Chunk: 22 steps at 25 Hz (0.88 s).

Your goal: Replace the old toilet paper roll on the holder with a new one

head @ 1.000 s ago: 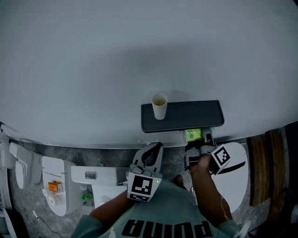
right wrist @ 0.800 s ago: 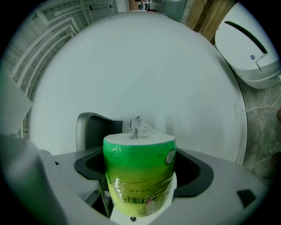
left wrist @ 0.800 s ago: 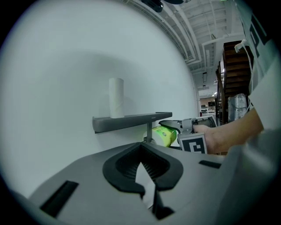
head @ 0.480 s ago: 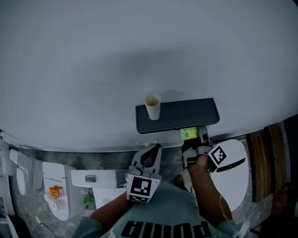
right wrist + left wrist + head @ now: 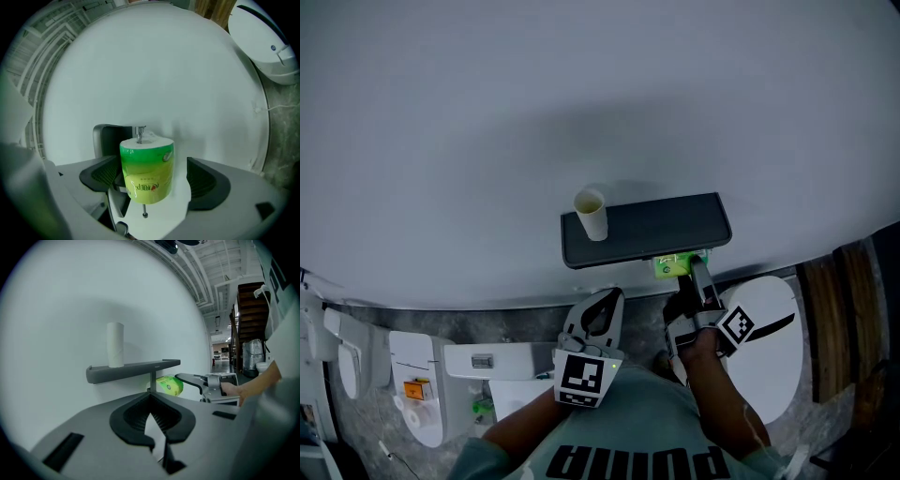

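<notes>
A dark wall holder with a flat shelf [image 5: 649, 230] carries an upright bare cardboard tube [image 5: 590, 214] on its left end. A green-wrapped new roll [image 5: 146, 168] sits on the holder's metal rod [image 5: 139, 133] under the shelf, and the rod's tip pokes out below it. My right gripper [image 5: 154, 182] is open, its pads standing wide on either side of the roll with a gap on the right. The same green roll [image 5: 675, 265] also shows in the head view, just beyond my right gripper [image 5: 692, 277]. My left gripper [image 5: 615, 294] hangs back below the shelf, shut and empty.
A white toilet lid [image 5: 766, 342] lies to the right below my right arm. Another white tank [image 5: 487, 356] and white fixtures [image 5: 417, 380] stand at the lower left. A wooden panel [image 5: 830, 328] borders the right. The wall behind the holder is plain grey.
My right gripper has moved up and left with the green roll, which now sits tight under the shelf. The left gripper has barely moved.
</notes>
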Each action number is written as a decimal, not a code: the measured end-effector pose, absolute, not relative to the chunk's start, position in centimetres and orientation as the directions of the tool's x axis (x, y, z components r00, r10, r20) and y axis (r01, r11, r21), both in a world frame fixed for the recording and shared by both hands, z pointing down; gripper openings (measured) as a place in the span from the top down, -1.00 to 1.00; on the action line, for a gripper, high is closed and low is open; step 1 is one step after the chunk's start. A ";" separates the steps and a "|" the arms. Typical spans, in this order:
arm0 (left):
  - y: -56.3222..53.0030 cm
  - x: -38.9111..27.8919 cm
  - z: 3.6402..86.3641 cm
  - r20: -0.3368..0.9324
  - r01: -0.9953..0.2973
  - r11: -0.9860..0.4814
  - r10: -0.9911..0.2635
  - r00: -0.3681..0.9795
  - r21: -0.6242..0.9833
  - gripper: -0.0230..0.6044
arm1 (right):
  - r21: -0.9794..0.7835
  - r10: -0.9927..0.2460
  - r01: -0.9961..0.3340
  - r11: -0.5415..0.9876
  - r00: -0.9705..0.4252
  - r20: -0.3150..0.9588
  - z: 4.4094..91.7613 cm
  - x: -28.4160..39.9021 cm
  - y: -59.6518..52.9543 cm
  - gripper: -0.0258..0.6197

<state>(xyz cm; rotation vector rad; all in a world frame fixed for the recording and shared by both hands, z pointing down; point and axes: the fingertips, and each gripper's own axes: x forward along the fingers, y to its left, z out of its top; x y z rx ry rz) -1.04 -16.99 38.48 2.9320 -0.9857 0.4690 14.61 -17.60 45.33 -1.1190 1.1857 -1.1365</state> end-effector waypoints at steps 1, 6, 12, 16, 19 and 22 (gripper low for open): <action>-16.8 -0.8 38.4 0.285 -0.592 -0.802 -0.588 0.757 -0.081 0.92 | -0.995 -0.995 0.042 0.091 0.031 -0.090 45.3 14.6 -17.0 -0.51; -16.1 0.2 38.5 0.292 -0.597 -0.800 -0.586 0.756 -0.061 0.91 | -0.994 -0.997 -0.077 0.079 -0.026 -0.077 44.3 14.8 -13.9 -0.51; -15.3 1.7 38.7 0.298 -0.620 -0.784 -0.600 0.743 -0.034 0.92 | -0.914 -0.993 -0.399 0.073 -0.115 -0.030 41.2 14.7 -11.4 0.00; -14.3 2.5 39.0 0.309 -0.641 -0.767 -0.615 0.726 -0.020 0.92 | -0.735 -0.989 -0.671 0.097 -0.149 0.006 38.9 14.9 -10.3 0.71; -13.8 3.3 38.7 0.308 -0.663 -0.749 -0.630 0.713 -0.001 0.91 | -0.522 -0.981 -0.842 0.136 -0.187 0.046 37.4 14.6 -9.9 0.89; -13.4 3.7 38.6 0.315 -0.694 -0.720 -0.658 0.684 0.003 0.91 | -0.314 -0.974 -0.932 0.182 -0.214 0.072 36.2 14.2 -9.6 0.89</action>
